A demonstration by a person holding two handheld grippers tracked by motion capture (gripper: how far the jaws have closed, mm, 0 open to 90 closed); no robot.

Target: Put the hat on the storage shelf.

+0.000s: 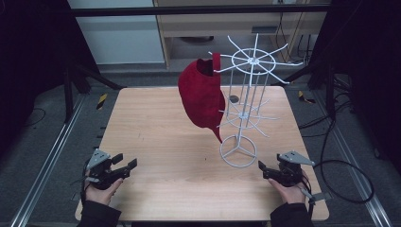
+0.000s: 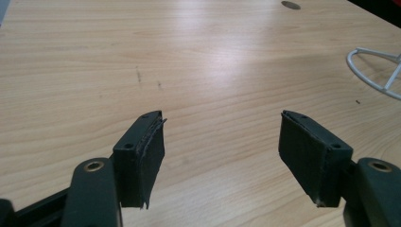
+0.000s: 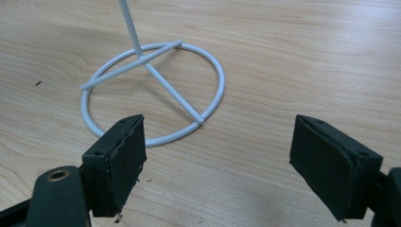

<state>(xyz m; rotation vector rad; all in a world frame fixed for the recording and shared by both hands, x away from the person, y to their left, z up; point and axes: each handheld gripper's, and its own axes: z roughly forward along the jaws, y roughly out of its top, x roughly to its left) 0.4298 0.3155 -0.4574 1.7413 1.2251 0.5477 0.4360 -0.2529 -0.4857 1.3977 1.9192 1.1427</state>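
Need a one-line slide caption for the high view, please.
Red cap hangs on the white wire rack; both tongs, left and right, rest open on the table.

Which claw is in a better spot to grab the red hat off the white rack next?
Probably the left claw. The red hat hangs on the left side of the white rack, with bare table between them. The right claw is open too, but the rack's base ring lies in front of it.

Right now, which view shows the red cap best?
The high view: the red cap hangs whole from an upper arm of the white wire rack, clear of the table. The right gripper view gives the rack's ring base and post, the left gripper view an edge of that base; neither catches the cap.
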